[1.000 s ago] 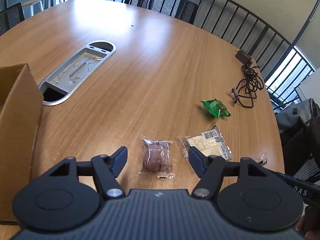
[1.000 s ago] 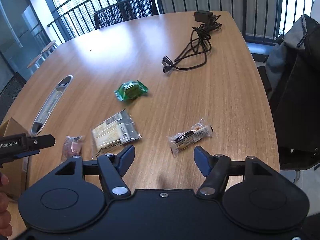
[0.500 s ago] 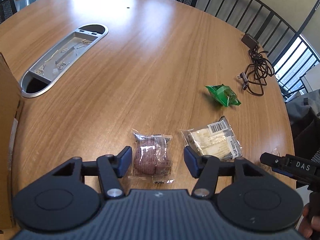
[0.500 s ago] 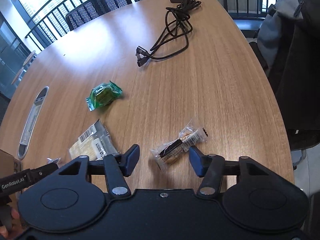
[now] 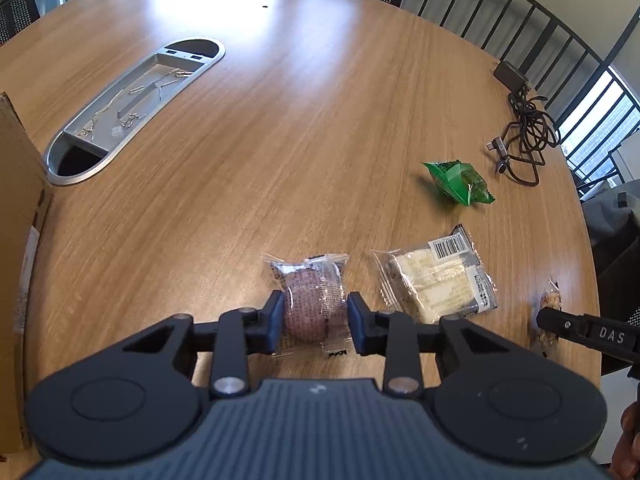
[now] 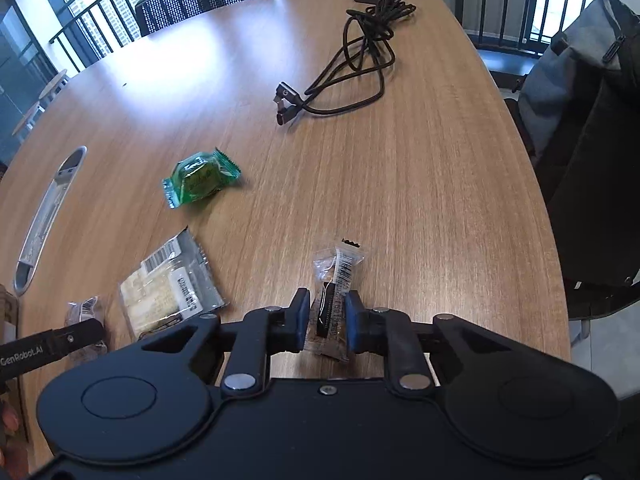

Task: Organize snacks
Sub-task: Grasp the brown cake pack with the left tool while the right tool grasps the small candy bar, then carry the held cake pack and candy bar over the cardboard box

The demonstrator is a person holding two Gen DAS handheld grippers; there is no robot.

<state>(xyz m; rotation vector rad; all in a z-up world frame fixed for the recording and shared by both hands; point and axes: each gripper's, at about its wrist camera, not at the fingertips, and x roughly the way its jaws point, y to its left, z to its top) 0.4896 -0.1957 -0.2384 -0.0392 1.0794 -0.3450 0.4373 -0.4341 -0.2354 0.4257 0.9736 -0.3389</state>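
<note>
On the wooden table [image 5: 280, 140] lies a brownish round cake in clear wrap [image 5: 314, 292]. My left gripper [image 5: 316, 312] has it between its blue pads, which touch both sides as the jaws are closing. In the right wrist view my right gripper [image 6: 327, 312] is shut on a small dark snack bar in clear wrap [image 6: 340, 268], whose far end sticks out beyond the pads. A pale biscuit packet with a barcode [image 5: 436, 280] lies between the two grippers. Farther off sits a green packet [image 5: 460, 182].
A cardboard box [image 5: 16, 240] stands at the left edge. A metal cable tray [image 5: 132, 108] is sunk into the table. A black charger and cable [image 6: 360, 52] lie at the far right. A grey backpack on a chair [image 6: 592, 120] stands beside the table edge.
Both grippers have come down and forward over their snacks. The left pads closed in on the brownish cake, the right pads on the snack bar, which now points away from the gripper.
</note>
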